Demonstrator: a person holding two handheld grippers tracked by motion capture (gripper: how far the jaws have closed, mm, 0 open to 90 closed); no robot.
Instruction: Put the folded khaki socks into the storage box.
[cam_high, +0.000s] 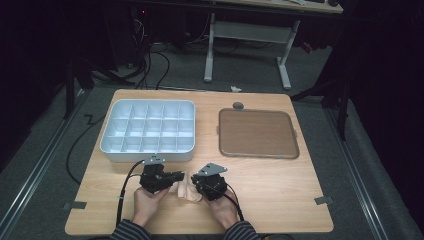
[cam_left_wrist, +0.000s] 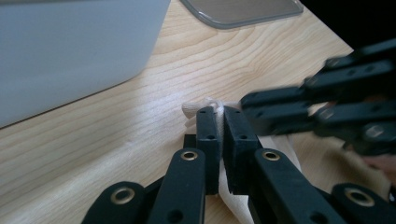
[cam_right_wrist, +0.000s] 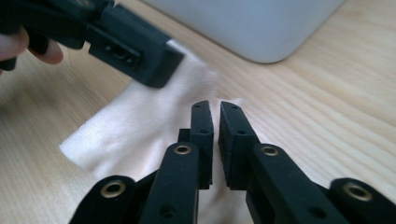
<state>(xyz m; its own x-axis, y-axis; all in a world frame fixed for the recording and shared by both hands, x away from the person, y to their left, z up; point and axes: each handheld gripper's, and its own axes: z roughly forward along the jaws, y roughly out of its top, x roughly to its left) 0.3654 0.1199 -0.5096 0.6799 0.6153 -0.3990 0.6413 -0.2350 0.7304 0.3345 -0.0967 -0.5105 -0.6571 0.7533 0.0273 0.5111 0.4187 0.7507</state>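
A small cream cloth (cam_high: 186, 191) lies on the wooden table near its front edge, between my two grippers. My left gripper (cam_high: 181, 176) points right and is shut on an edge of the cloth (cam_left_wrist: 200, 106), which shows pinched between the jaws of my left gripper (cam_left_wrist: 218, 112). My right gripper (cam_high: 196, 182) points left over the cloth (cam_right_wrist: 140, 126). In its own view my right gripper (cam_right_wrist: 215, 106) has a narrow gap between its jaws, with nothing seen pinched and the cloth spread below. The left gripper's jaws (cam_right_wrist: 130, 56) reach across that view's upper left.
A white compartment box (cam_high: 148, 152) stands just behind the grippers at centre left. A brown flat tray (cam_high: 257, 132) lies at the back right. Bare wood stretches along the front right of the table (cam_high: 280, 200). Table legs and cables are on the floor beyond.
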